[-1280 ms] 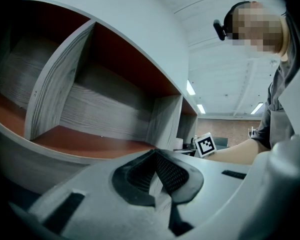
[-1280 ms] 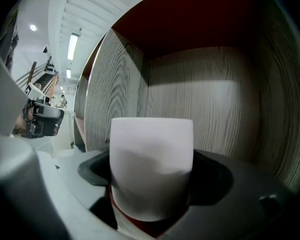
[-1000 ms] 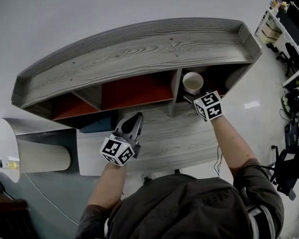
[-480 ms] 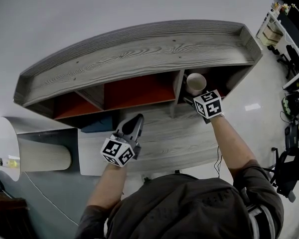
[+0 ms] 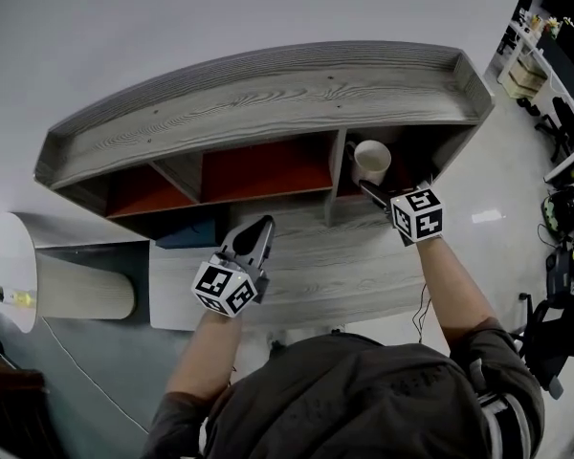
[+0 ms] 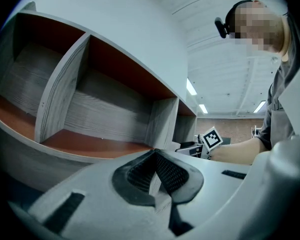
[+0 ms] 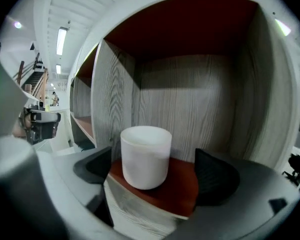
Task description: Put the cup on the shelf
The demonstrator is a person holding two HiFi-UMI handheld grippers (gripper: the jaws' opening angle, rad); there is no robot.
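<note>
My right tongs (image 7: 155,176): spread, clear of white cylindrical cup (image 7: 146,154) on grey wooden shelf (image 7: 190,109); left tongs (image 6: 154,156): pressed together. I'd back straight out.

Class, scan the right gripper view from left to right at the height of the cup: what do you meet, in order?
Left dark pad → white cup, touching neither pad → right dark pad.
</note>
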